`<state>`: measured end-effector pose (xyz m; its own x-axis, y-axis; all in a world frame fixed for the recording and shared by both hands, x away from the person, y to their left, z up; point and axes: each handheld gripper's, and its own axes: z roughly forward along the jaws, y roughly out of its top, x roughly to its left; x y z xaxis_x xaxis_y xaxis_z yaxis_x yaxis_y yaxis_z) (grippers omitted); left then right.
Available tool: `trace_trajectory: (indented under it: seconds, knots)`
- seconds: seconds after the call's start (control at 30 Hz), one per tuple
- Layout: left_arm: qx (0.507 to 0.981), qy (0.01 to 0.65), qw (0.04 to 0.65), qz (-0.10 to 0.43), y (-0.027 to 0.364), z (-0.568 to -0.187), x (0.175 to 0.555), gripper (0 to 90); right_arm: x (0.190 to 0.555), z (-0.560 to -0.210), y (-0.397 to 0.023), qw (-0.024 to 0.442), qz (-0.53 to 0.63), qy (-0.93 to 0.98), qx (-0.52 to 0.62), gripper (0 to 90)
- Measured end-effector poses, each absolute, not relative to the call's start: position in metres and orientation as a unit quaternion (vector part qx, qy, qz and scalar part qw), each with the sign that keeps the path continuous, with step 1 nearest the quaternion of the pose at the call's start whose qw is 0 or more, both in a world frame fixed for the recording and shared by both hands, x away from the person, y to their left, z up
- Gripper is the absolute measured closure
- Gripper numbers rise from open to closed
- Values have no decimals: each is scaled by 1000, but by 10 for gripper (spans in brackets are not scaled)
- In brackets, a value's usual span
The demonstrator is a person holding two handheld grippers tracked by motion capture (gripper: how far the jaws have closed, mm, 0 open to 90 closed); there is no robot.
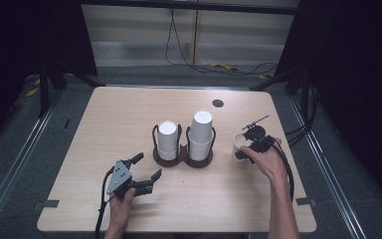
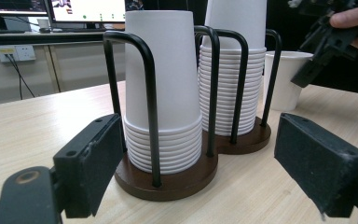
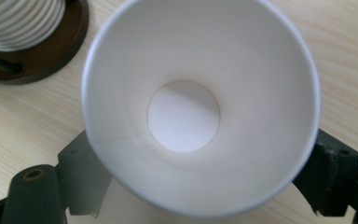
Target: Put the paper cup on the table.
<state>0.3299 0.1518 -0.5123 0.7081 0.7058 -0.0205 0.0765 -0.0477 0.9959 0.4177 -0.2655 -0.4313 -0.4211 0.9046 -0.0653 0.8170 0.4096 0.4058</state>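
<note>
Left gripper sits low over the pale wooden desk, jaws wide apart w/ nothing between them. Straight ahead of it, near, stands the dark brown round-based cup holder w/ black wire hoops, holding two stacks of upside-down white paper cups: shorter stack closer to this gripper, taller stack behind it.

Right gripper points down on the far side of the holder, jaws either side of a single upright white paper cup standing on the desk just beside the holder base. Jaws look pressed against the cup wall, one each side. Cup's open mouth faces up into the right gripper view; inside is bare.
</note>
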Motion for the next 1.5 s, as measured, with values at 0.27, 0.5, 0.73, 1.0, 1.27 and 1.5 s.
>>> trace_trajectory:
  seconds: [0.27,0.5,0.73,1.0,1.27,1.5]
  knots:
    - [677,292,629,245,153,-512,331,152,395,-430,-270,156,201,800,543,156]
    - [676,296,630,242,154,-512,332,152,373,-435,-278,181,233,766,571,143]
    - [674,299,631,243,153,-512,331,152,344,-437,-275,229,269,728,588,141]
    - [674,298,630,244,153,-512,331,152,317,-448,-260,278,322,704,569,137]
    - [674,298,631,243,153,-512,331,152,298,-465,-237,296,397,688,531,136]
    - [676,295,630,242,153,-512,331,152,290,-479,-214,319,458,662,500,135]
